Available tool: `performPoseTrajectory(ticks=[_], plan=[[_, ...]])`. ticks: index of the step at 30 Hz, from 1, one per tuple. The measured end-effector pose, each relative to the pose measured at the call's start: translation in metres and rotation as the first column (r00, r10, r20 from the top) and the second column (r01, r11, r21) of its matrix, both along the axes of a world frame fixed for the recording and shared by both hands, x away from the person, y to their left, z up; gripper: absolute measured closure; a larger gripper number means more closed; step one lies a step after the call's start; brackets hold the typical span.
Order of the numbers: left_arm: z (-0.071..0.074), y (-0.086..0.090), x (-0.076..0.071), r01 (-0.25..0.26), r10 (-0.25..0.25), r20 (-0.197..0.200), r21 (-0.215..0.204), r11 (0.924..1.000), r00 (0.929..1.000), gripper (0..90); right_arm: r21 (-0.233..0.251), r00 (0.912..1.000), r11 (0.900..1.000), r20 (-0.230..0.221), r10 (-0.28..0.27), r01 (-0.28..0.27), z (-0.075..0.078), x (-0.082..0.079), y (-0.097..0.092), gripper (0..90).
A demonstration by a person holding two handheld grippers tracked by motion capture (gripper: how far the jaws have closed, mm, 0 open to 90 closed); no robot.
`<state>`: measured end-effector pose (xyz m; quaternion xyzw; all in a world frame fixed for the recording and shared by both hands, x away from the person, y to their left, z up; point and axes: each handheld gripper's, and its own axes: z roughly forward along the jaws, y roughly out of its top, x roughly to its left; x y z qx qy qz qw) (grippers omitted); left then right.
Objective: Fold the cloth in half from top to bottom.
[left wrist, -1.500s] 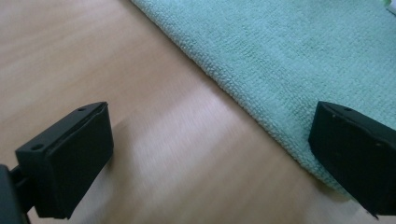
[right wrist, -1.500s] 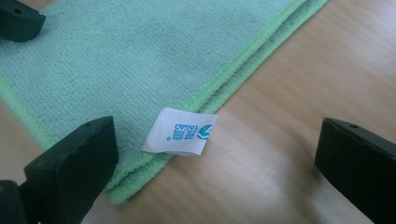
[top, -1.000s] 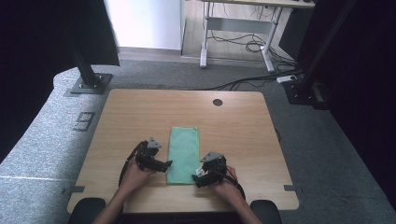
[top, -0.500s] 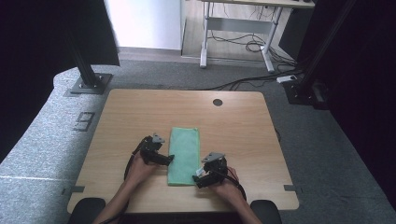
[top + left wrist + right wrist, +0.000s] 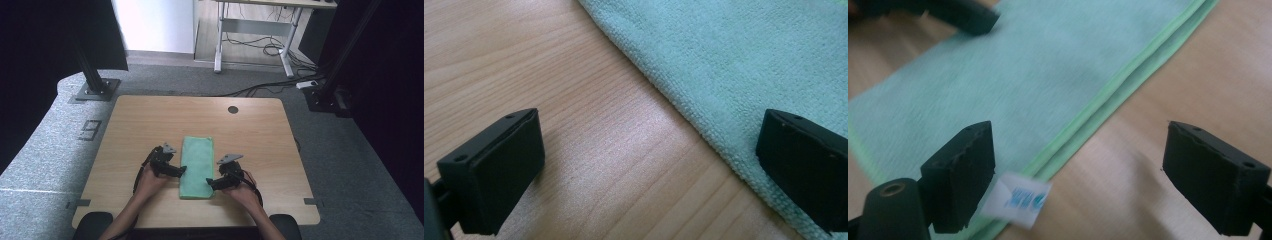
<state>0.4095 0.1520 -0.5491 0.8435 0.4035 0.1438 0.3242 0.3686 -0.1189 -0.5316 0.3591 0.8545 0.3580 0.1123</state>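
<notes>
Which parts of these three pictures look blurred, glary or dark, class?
Right gripper view: the white label on the green cloth is smeared. Left gripper view: the cloth weave is sharp, with soft sheen on the table. High view: black curtains darken both sides.

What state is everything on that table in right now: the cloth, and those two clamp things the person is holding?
Cloth: folded into a long strip, flat on the table, white tag poking out at its edge.
Left hand-held gripper: open, jaws straddling the cloth's edge.
Right hand-held gripper: open, jaws just been closing, straddling the opposite edge.
</notes>
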Motion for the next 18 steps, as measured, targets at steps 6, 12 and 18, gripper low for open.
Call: performPoseTrajectory(ticks=[6, 12, 18], plan=[[0.000, 0.000, 0.000, -0.001, 0.001, 0.000, 0.000, 1.0000, 1.0000, 0.0, 0.046, 0.9993, 0.9983, -0.015, -0.036, 0.036, 0.012, 0.029, 0.001, 17.8], [0.000, 0.000, 0.000, -0.002, 0.002, 0.000, -0.001, 1.0000, 1.0000, 0.0, 0.033, 0.9979, 0.9975, 0.014, -0.063, 0.063, 0.020, 0.059, 0.007, 22.6], [0.000, 0.000, 0.000, -0.003, 0.003, 0.000, 0.000, 1.0000, 1.0000, 0.0, 0.015, 0.9968, 0.9970, 0.023, -0.076, 0.076, 0.024, 0.083, 0.012, 28.7]])
